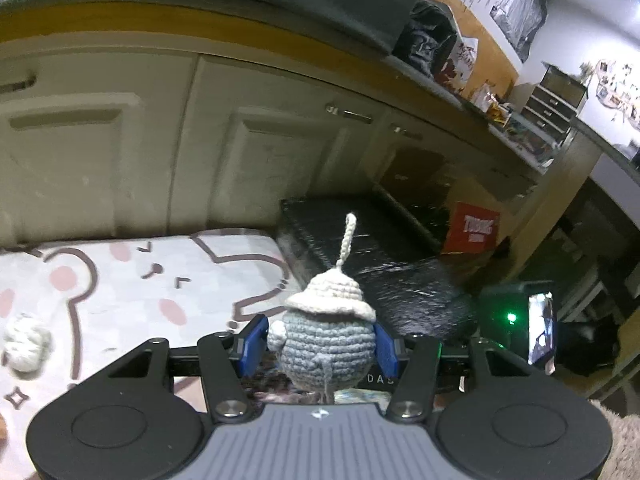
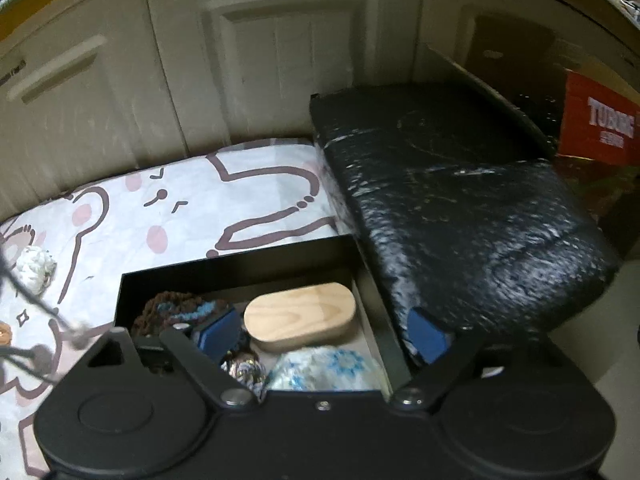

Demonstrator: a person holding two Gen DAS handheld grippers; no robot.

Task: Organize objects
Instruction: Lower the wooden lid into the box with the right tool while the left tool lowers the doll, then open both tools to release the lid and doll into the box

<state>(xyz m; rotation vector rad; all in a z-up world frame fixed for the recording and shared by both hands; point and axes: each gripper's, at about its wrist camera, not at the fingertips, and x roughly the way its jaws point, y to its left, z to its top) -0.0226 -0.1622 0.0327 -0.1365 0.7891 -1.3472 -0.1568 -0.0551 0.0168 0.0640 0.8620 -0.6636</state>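
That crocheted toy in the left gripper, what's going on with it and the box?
A person with a gripper in each hand is tidying small items. The left gripper is shut on a grey crocheted toy with a cream hat, held upright. The right gripper hangs open over an open black box holding a wooden oval piece and yarn items. The toy isn't in the box yet.

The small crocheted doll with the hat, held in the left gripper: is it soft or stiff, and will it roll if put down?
The crocheted doll is yarn, so probably soft and light; the left gripper pads press its sides. Its body looks round, so it may roll or tip when released. The thin loop on its hat stands up here but is likely floppy.
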